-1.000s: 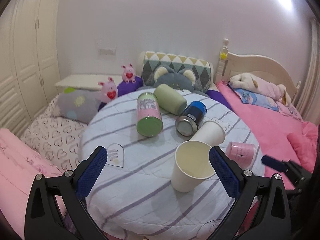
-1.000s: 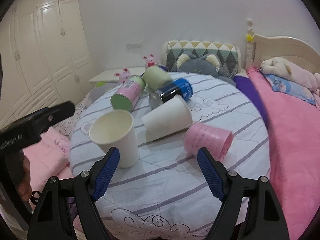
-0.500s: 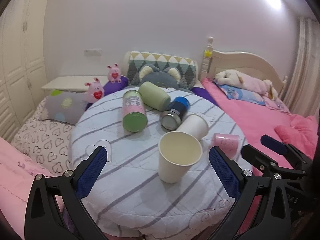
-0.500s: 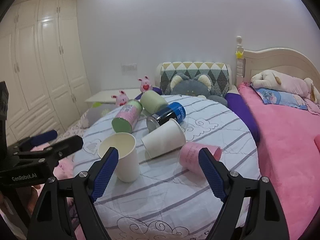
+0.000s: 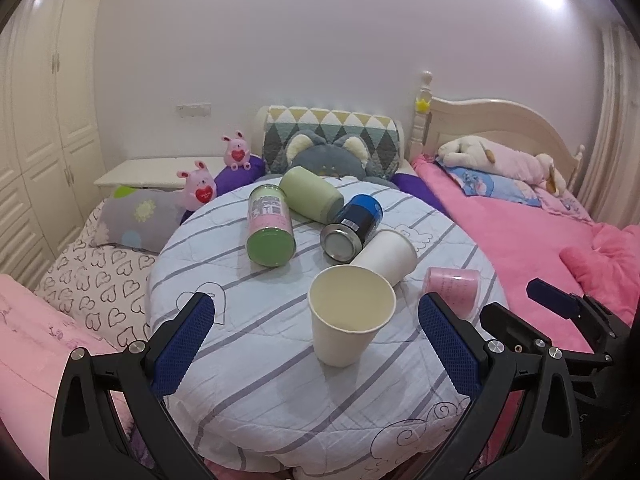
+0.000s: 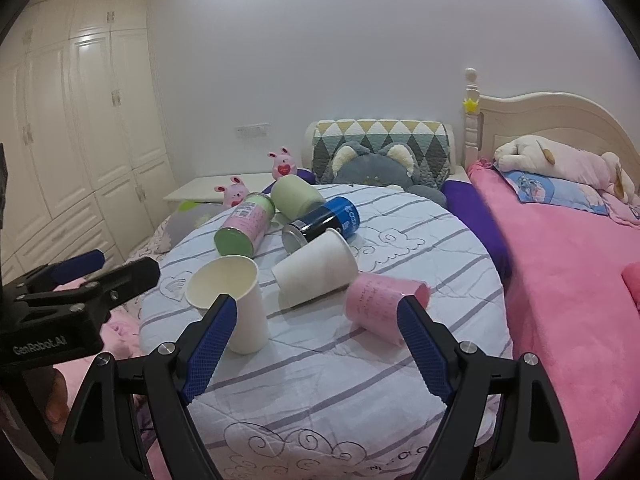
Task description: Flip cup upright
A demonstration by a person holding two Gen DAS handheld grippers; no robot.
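A white paper cup (image 5: 349, 316) (image 6: 232, 300) stands upright on the round striped table (image 5: 248, 380) (image 6: 320, 392). A second white paper cup (image 5: 386, 256) (image 6: 316, 270) lies on its side behind it. A pink cup (image 5: 454, 288) (image 6: 384, 306) lies on its side to the right. My left gripper (image 5: 316, 348) is open and empty, back from the upright cup. My right gripper (image 6: 316, 344) is open and empty, in front of the cups. Each gripper shows in the other's view (image 5: 560, 320) (image 6: 80, 292).
A pink and green can (image 5: 270, 226), a pale green cup (image 5: 312, 194) and a blue can (image 5: 354, 222) lie on their sides at the table's back. A pink bed (image 6: 572, 280) is to the right. Pillows and plush toys (image 5: 198, 190) lie behind and left.
Both grippers have drawn back and risen from the table, so the cups look smaller and farther. The upright cup and the lying cups have not moved.
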